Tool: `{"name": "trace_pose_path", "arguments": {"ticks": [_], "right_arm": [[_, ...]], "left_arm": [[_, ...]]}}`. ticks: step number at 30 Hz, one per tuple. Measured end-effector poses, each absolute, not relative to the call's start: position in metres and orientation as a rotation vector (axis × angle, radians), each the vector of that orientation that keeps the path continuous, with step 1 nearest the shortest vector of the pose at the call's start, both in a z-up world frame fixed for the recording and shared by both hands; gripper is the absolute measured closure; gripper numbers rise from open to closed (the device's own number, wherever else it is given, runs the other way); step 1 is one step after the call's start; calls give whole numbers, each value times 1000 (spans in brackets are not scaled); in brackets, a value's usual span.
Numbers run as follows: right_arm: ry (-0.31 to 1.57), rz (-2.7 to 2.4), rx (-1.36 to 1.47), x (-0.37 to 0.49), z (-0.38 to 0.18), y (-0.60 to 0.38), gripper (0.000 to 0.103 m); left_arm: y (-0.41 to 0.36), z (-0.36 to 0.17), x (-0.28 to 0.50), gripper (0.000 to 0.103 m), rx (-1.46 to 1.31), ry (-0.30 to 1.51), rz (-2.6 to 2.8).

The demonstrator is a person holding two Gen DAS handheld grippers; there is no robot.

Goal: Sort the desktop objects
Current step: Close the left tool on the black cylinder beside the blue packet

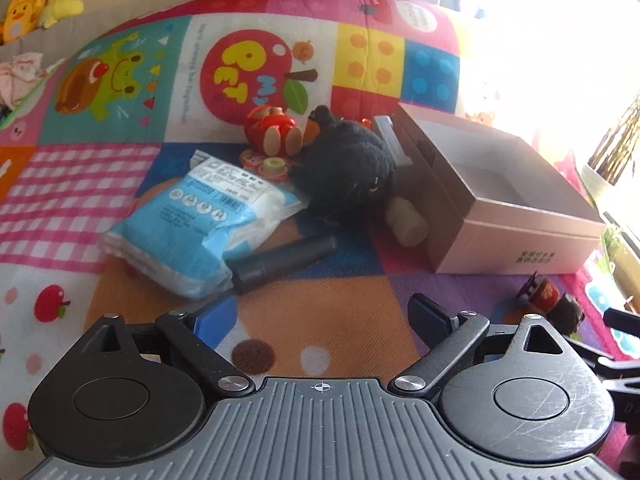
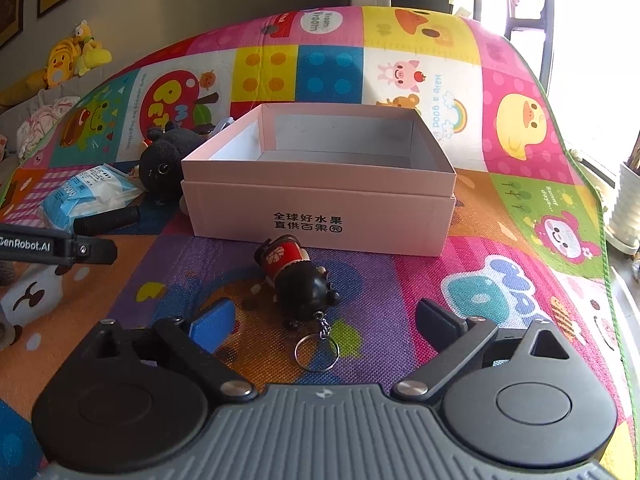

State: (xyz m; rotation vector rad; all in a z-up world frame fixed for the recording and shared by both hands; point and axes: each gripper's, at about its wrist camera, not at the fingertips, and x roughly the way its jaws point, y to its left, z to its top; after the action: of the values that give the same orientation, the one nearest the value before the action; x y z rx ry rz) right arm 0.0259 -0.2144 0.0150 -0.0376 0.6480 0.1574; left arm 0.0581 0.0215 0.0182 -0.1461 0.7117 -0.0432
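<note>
Both claws point forward and downward with jaws spread wide and nothing between them: the left claw [image 1: 316, 316] and the right claw [image 2: 324, 322].

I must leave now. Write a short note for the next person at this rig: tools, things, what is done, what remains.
Left tool: open, holding nothing, above the mat.
Right tool: open, empty; the keychain figure lies on the mat just ahead of its tips.
Box: open, and the part of its inside in view holds nothing.
Left of the box, in a pile: black plush, wipes pack, black tube, red doll, cream cylinder.
Done: nothing is sorted yet, as far as I can see.
Left: probably put each thing into the box; the keychain figure is nearest.
</note>
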Motion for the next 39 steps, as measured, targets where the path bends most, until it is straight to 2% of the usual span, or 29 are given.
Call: {"name": "trace_pose_path", "arguments": {"ticks": [8, 23, 32, 39], "right_arm": [[655, 157, -25, 28, 14, -216, 3], [668, 148, -19, 30, 14, -216, 0], [694, 156, -1, 34, 12, -218, 0], [698, 148, 15, 34, 11, -220, 0]], "left_arm": [[22, 17, 68, 0, -92, 612, -85], [30, 4, 71, 0, -25, 773, 75], [21, 12, 72, 0, -111, 736, 60], [16, 9, 108, 1, -141, 731, 112]]}}
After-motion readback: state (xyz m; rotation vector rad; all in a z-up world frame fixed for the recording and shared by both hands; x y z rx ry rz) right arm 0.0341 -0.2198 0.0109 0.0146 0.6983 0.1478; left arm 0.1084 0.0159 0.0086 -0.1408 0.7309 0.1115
